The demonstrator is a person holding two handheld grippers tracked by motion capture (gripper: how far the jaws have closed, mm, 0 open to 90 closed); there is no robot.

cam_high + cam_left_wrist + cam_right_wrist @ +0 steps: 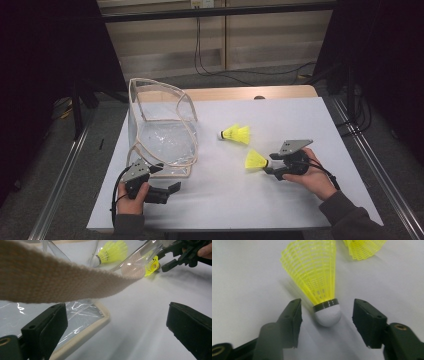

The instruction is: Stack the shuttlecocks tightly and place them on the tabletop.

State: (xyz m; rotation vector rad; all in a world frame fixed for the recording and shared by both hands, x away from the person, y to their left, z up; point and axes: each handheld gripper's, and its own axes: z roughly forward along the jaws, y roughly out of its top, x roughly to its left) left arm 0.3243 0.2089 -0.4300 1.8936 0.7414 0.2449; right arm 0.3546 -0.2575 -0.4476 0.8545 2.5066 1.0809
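A: What are the jaws of the right gripper (325, 325) doing?

B: They stand apart on either side of the white cork nose of a bright yellow plastic-mesh shuttlecock (317, 285), with a gap on each side and nothing pinched. Likely it's lined up nose-first so the hard cork, not the soft skirt, takes the squeeze.

A: Where is it?

B: Lying on the white table (300, 200), right of centre in the high view (256, 160). A second yellow shuttlecock (237, 134) lies just above it.

A: And the left gripper (167, 190)?

B: Spread wide at lower left, beside the clear plastic bag with beige webbing trim (162, 135), perhaps to steady it.
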